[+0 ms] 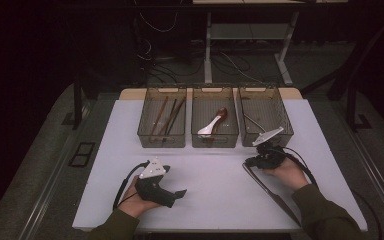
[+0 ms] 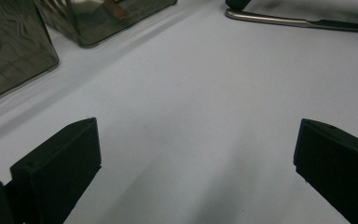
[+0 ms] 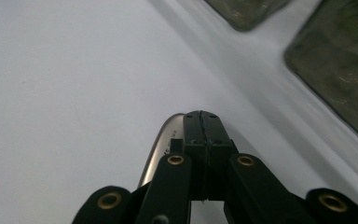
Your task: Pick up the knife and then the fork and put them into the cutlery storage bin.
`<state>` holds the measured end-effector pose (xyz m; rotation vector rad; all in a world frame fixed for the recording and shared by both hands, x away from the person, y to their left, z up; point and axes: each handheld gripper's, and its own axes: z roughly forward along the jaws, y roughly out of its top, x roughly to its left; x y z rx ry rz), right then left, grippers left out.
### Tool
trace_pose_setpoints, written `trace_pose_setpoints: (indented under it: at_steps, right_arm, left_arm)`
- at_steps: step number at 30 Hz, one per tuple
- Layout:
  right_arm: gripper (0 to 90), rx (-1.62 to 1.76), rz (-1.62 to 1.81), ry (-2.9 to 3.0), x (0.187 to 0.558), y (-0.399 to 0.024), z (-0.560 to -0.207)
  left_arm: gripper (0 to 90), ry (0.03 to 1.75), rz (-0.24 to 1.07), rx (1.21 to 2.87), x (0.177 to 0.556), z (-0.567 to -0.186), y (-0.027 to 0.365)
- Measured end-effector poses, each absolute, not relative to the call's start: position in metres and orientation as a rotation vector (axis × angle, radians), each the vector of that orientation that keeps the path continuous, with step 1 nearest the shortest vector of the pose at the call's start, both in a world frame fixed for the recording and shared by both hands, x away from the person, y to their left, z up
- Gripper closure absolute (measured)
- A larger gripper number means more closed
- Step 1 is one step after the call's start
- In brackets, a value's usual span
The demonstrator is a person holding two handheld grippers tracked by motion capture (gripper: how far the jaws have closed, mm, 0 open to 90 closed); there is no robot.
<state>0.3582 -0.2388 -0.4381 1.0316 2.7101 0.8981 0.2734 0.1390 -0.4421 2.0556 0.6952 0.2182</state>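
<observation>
High view: white table [image 1: 220,175] on grey floor [image 1: 45,150], dark room.

- The left gripper [image 2: 193,172] looks low across the white table [image 2: 186,107].
- Its two black jaws stand wide apart at the bottom corners, with bare table between them.
- Two smoky clear bins [image 2: 14,56] sit at the upper left, side by side.
- A long metal knife [image 2: 279,21] lies flat at the upper right.
- A dark gripper tip [image 2: 237,3] meets the knife's left end.
</observation>
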Motion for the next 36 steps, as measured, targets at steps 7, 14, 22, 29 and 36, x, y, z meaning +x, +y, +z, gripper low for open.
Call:
trace_pose_setpoints:
  at_steps: [7, 14, 22, 29, 36]
  right_arm:
    - [89.6, 0.956, 0.902, 2.754, 0.352, -0.22, -0.437]
    - [89.6, 0.874, 0.891, 2.799, 0.343, -0.203, -0.436]
    - [82.8, 0.881, 0.93, 2.777, 0.345, -0.219, -0.419]
    - [64.5, 0.875, 0.866, 2.822, 0.337, -0.236, -0.407]
    - [56.3, 0.829, 0.664, 2.923, 0.326, -0.243, -0.402]
  left_arm:
    - [0.0, 0.694, 0.217, 2.055, 0.273, -0.442, 0.139]
    - [0.0, 0.693, 0.217, 2.054, 0.273, -0.442, 0.139]
    - [0.0, 0.691, 0.213, 2.055, 0.273, -0.442, 0.139]
    - [0.0, 0.688, 0.213, 2.057, 0.273, -0.442, 0.138]
    - [0.0, 0.688, 0.212, 2.057, 0.273, -0.442, 0.138]
